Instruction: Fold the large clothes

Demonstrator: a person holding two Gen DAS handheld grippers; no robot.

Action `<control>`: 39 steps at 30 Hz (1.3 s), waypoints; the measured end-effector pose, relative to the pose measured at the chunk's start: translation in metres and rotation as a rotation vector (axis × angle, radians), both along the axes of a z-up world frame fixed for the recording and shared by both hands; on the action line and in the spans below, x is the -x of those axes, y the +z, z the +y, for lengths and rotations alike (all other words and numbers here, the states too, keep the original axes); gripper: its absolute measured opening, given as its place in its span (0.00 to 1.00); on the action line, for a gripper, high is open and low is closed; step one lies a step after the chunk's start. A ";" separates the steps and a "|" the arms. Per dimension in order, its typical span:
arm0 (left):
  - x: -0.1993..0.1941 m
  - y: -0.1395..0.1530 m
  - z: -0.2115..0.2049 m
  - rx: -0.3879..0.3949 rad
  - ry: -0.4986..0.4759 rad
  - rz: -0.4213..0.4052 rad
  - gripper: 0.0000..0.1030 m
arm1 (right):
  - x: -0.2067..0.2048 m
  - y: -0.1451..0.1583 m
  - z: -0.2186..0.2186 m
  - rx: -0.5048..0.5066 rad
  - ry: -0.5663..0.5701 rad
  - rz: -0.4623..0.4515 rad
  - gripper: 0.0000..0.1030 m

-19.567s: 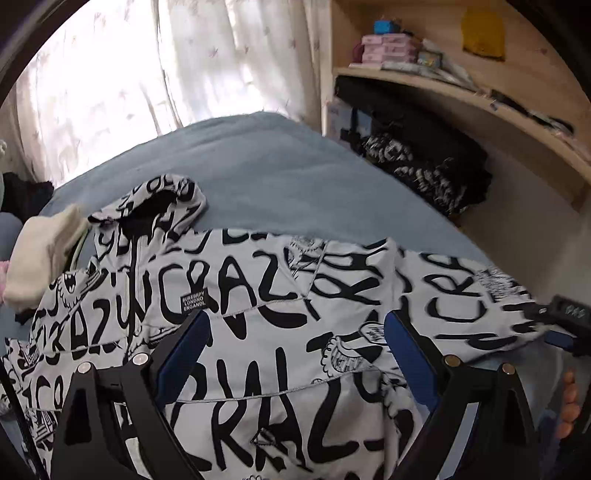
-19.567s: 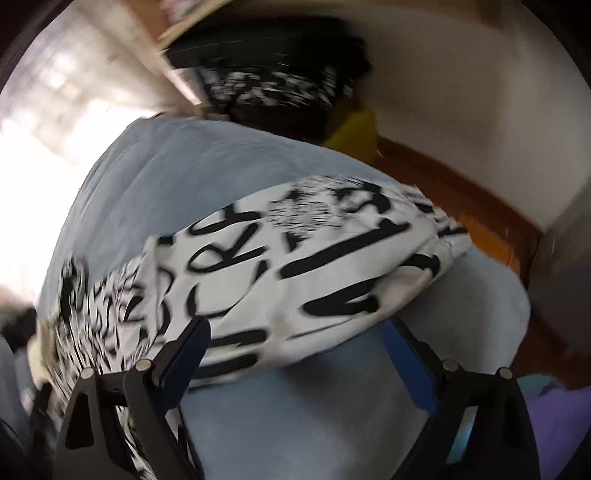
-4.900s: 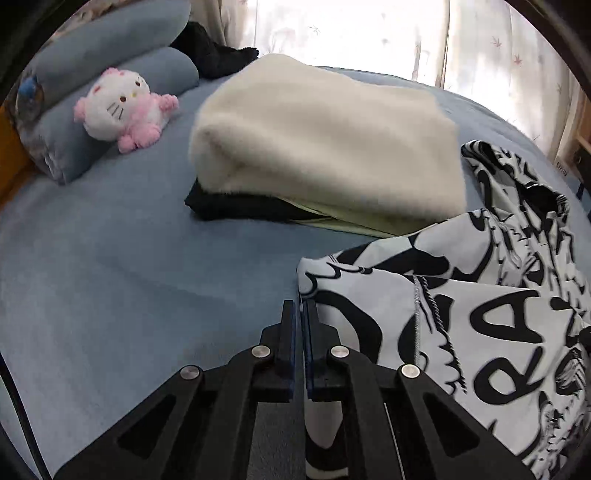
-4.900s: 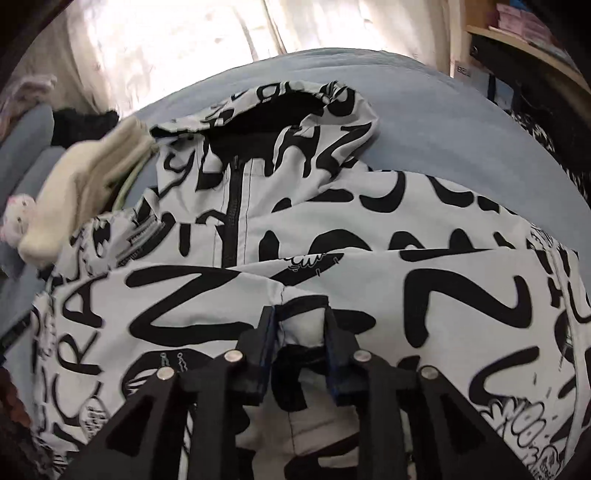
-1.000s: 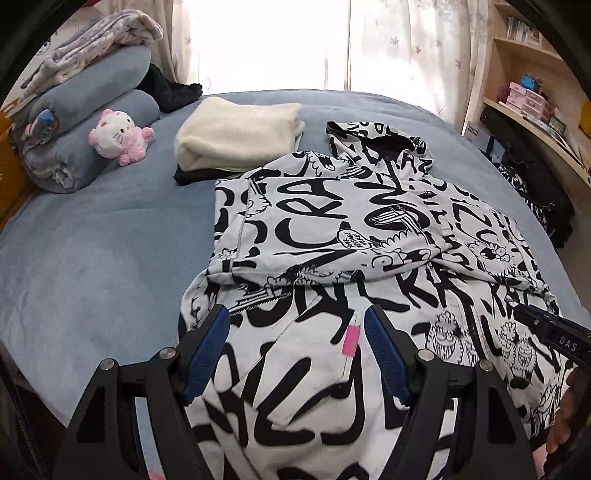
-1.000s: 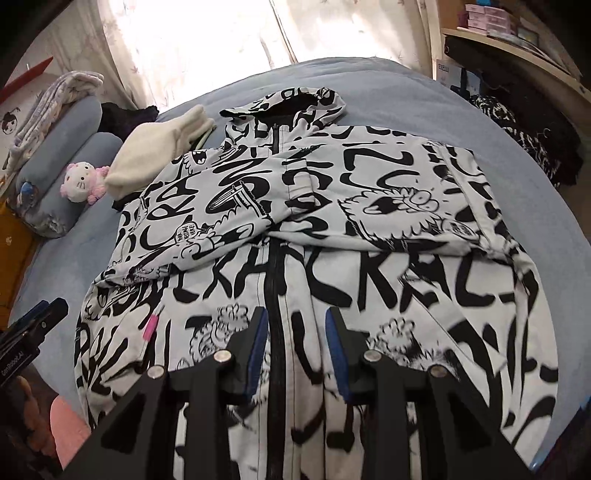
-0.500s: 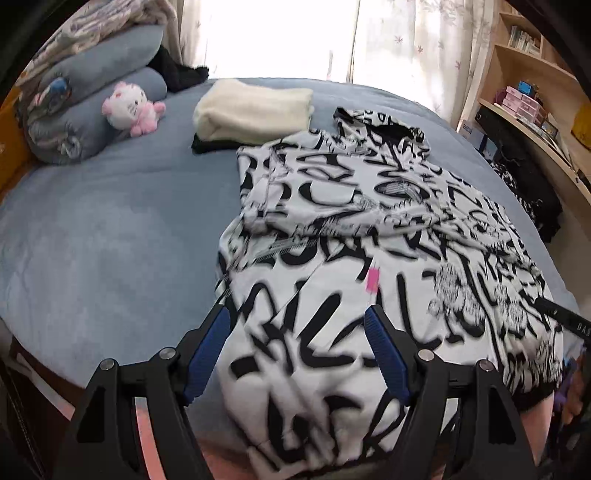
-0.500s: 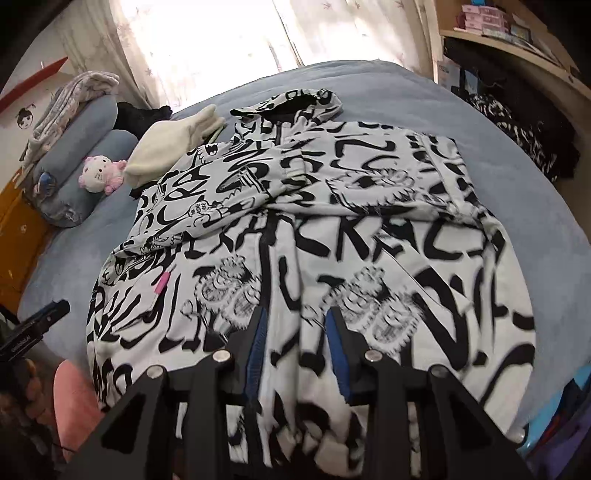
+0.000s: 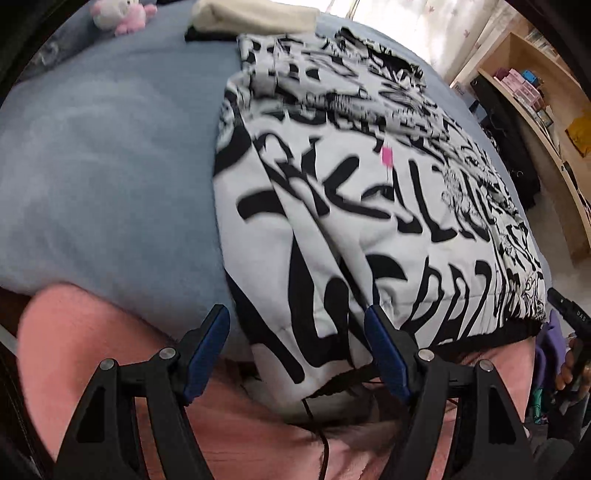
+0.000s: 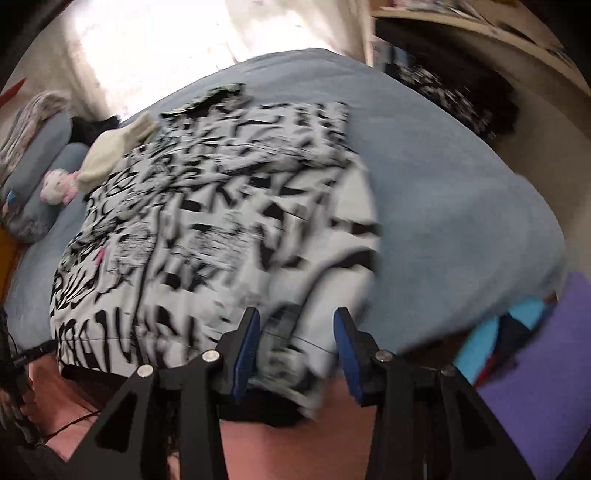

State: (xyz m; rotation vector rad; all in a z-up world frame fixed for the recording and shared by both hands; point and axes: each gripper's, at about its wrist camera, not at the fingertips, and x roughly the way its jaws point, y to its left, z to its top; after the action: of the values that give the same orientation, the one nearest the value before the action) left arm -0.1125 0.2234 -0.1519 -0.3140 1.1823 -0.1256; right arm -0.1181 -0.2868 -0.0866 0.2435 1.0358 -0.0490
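One black-and-white jacket (image 9: 369, 206) lies flat on a blue bed (image 9: 103, 177), its hem toward six o'clock. One plush toy (image 9: 118, 14) sits at eleven o'clock. Left gripper (image 9: 297, 354) gapes wide, empty. Right gripper (image 10: 295, 343), jaws just opening, straddles the hem without gripping.

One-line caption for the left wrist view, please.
Open left gripper above the hem corner of the black-and-white printed jacket spread on the blue bed.
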 end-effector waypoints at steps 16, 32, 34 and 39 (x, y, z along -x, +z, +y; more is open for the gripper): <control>-0.012 -0.017 -0.008 0.029 -0.008 0.022 0.83 | -0.005 -0.040 -0.014 -0.207 0.038 0.076 0.42; -0.017 0.013 -0.045 -0.117 -0.053 0.009 0.14 | -0.004 -0.007 0.026 0.016 0.099 -0.037 0.13; -0.021 0.030 -0.043 -0.078 -0.044 0.000 0.10 | -0.005 0.007 0.027 0.000 0.096 -0.078 0.12; -0.034 0.083 -0.031 0.103 -0.014 -0.112 0.05 | -0.020 0.049 0.024 -0.065 0.073 -0.199 0.12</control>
State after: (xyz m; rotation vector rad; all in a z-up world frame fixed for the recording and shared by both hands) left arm -0.0788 0.1925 -0.0694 -0.3841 1.0689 -0.2141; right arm -0.0977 -0.2632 -0.0375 0.2638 0.8477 0.0732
